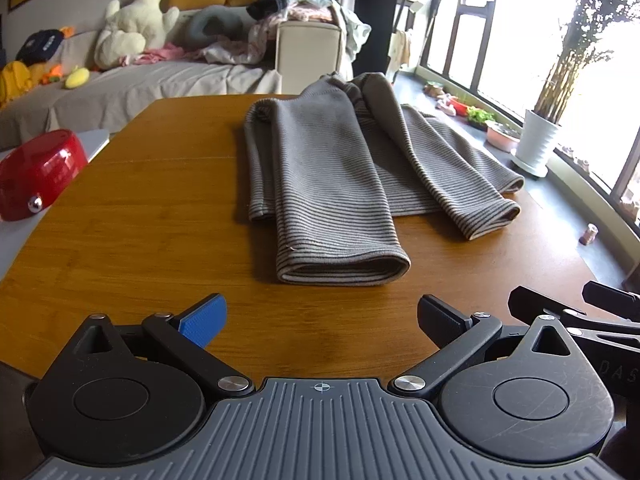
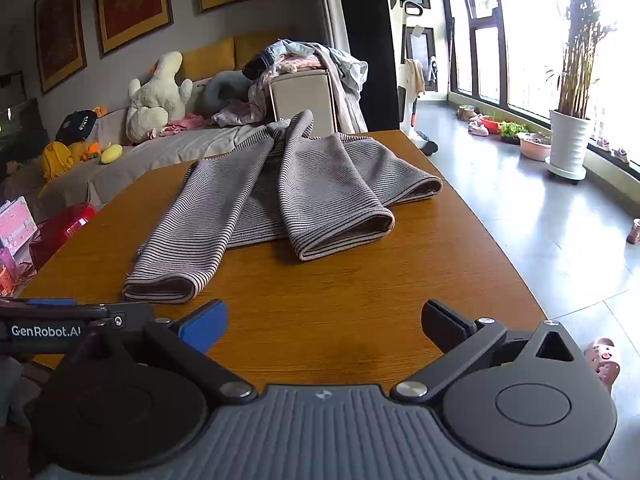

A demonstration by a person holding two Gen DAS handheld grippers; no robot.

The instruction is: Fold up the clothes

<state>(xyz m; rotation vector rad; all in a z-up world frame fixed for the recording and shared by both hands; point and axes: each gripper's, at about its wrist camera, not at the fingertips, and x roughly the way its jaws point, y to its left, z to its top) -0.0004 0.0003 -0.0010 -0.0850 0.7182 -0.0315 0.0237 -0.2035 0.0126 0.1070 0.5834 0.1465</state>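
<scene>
Nearest, the left gripper (image 1: 322, 316) sat low over the near edge of the wooden table (image 1: 152, 216), jaws spread wide with nothing between them; one blue pad (image 1: 204, 320) showed on its left finger. The right gripper (image 2: 324, 322) was likewise released and empty, held just beside the left one over the same edge. Beyond both, apart from the fingers, lay the grey striped sweater (image 1: 340, 184) on the tabletop, both sleeves (image 2: 176, 236) folded in over the body with cuffs toward the grippers. A red glossy case (image 1: 38, 174) stood off the table's left side. Farther back were a sofa (image 1: 160, 84) with a white plush toy (image 1: 134, 24) and piled laundry (image 1: 300, 4), and a potted plant (image 1: 538, 142) by the window.
</scene>
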